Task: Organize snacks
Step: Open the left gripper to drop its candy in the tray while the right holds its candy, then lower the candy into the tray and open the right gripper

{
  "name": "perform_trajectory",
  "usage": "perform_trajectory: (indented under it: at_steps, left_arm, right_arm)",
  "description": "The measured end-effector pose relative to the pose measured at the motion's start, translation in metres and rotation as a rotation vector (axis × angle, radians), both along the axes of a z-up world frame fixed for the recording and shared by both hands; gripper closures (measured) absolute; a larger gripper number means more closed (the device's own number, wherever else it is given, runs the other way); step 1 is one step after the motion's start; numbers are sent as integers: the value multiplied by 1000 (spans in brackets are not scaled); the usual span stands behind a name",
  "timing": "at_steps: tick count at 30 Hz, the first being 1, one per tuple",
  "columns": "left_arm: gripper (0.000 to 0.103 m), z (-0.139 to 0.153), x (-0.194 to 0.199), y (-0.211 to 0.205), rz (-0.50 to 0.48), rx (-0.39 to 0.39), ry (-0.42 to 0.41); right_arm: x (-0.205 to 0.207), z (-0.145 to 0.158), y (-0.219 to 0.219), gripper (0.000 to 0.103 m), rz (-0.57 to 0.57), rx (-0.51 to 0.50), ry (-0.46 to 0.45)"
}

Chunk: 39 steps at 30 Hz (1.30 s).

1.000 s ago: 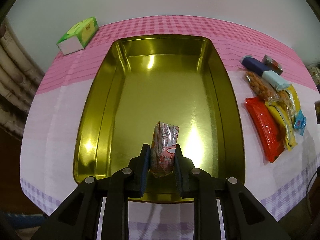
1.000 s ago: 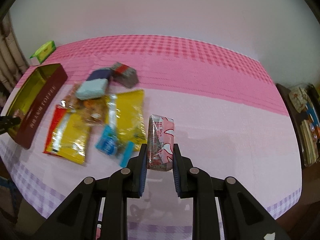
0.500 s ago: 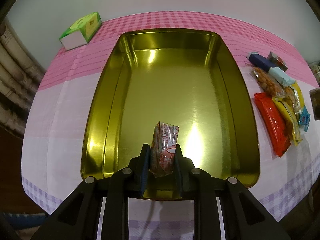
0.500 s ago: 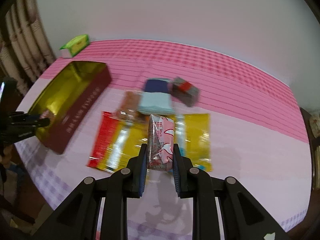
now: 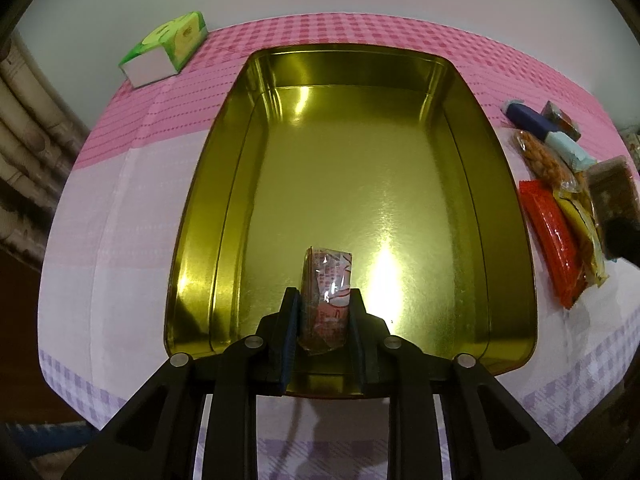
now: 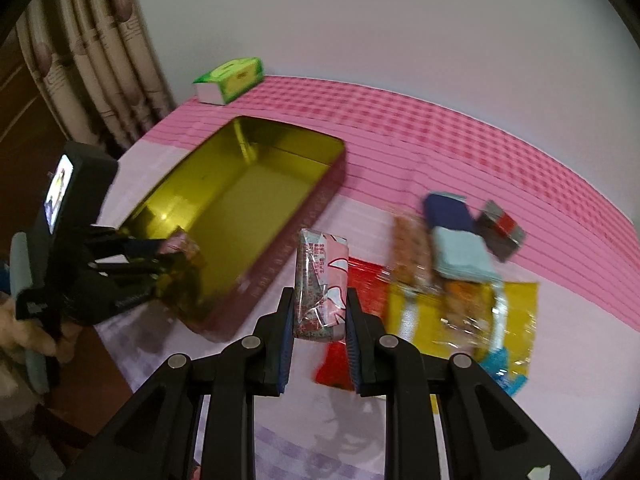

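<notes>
Snack packet [image 5: 326,300] pinched between the pads of the left gripper [image 5: 325,320], jaws drawn in tight on it, hanging just above the near end of the gold tin [image 5: 516,272]; tin otherwise bare inside, polished floor throwing back lamp glare. Looks light and crinkly — film wrapper over a soft bar, likely to dent under a hard squeeze and to slide once dropped on that slick metal; grip sits on the lower half, across the narrow faces, which seems the sound place. Off to the right on the checked tablecloth [image 5: 120,208], a row of waiting snacks: red packet [image 5: 548,232], nut bag [image 5: 540,156], navy packet [image 5: 528,118]; green tissue box [image 5: 166,50] at the far left corner.

From the right wrist: second snack packet [image 6: 320,280], pink and white, clamped upright in the right gripper [image 6: 320,320], jaws closed onto its sides, carried over the cloth just beside the tin's maroon wall [image 6: 280,256] — not yet over the opening. Same flimsy, glossy sort; best held mid-body, not by the crimped end seal, which would probably slip or tear. Left gripper also visible here at the tin's near corner, with its own packet. Behind, blurred: yellow packets [image 6: 516,320], pale blue packet [image 6: 460,256], small dark red-and-grey packet [image 6: 502,230]; curtain [image 6: 100,60] at left.
</notes>
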<state>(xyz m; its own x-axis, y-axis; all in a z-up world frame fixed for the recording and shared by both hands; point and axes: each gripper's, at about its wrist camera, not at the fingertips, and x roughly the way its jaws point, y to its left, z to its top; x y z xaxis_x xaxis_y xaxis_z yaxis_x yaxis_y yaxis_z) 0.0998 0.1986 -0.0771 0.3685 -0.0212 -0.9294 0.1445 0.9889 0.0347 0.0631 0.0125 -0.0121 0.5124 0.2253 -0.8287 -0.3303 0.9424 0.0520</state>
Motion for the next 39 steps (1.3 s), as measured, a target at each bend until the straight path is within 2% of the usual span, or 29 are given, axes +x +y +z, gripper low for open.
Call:
perform_trajectory:
  at_steps: [10, 16, 27, 39]
  left_arm:
    - [74, 31, -5, 11, 27, -40, -87]
    - [63, 47, -11, 34, 74, -40, -134]
    - [60, 48, -19, 57, 116, -11, -144]
    - [58, 47, -19, 52, 100, -9, -142]
  right_arm:
    - [5, -3, 46, 82, 68, -1, 0]
    - [6, -9, 68, 82, 103, -9, 1]
    - [12, -30, 96, 82, 129, -39, 31]
    - [18, -49, 107, 82, 147, -78, 61]
